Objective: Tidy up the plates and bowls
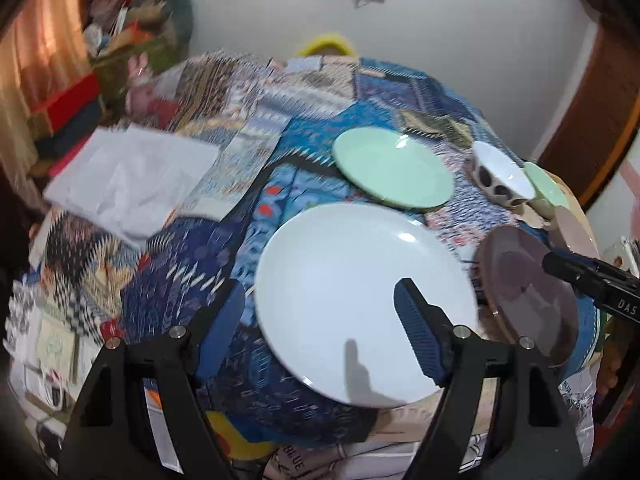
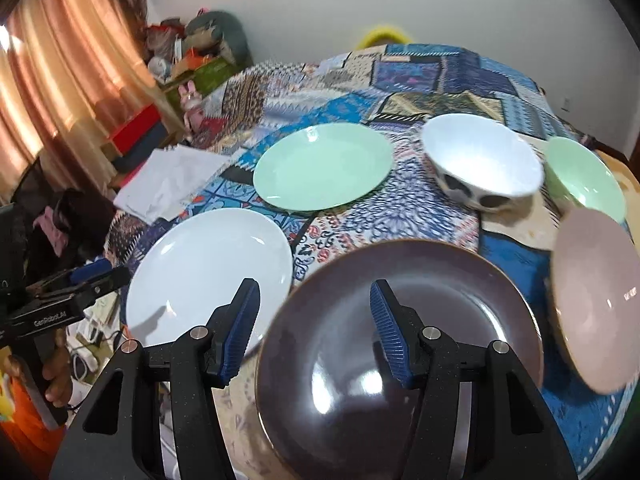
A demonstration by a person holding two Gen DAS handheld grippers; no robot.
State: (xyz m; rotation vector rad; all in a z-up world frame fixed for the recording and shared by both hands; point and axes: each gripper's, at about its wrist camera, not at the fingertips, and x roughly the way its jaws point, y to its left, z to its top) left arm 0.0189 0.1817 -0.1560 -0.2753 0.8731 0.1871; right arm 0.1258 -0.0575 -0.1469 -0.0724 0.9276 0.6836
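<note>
On a patchwork cloth lie a white plate (image 1: 360, 300) (image 2: 208, 272), a green plate (image 1: 394, 168) (image 2: 324, 166), a dark brown plate (image 1: 528, 292) (image 2: 400, 356), a white bowl with dark spots (image 1: 502, 178) (image 2: 482, 168), a green bowl (image 1: 546, 188) (image 2: 584, 178) and a pink bowl (image 1: 574, 228) (image 2: 596, 304). My left gripper (image 1: 320, 316) is open above the white plate's near left rim. My right gripper (image 2: 314, 320) is open above the brown plate's near left rim. Both are empty.
A folded white cloth (image 1: 132, 180) (image 2: 168, 180) lies on the left part of the table (image 1: 200, 256). Cluttered shelves and a curtain (image 2: 60, 92) stand at the left. A yellow chair back (image 2: 380, 38) shows past the far edge, by a white wall.
</note>
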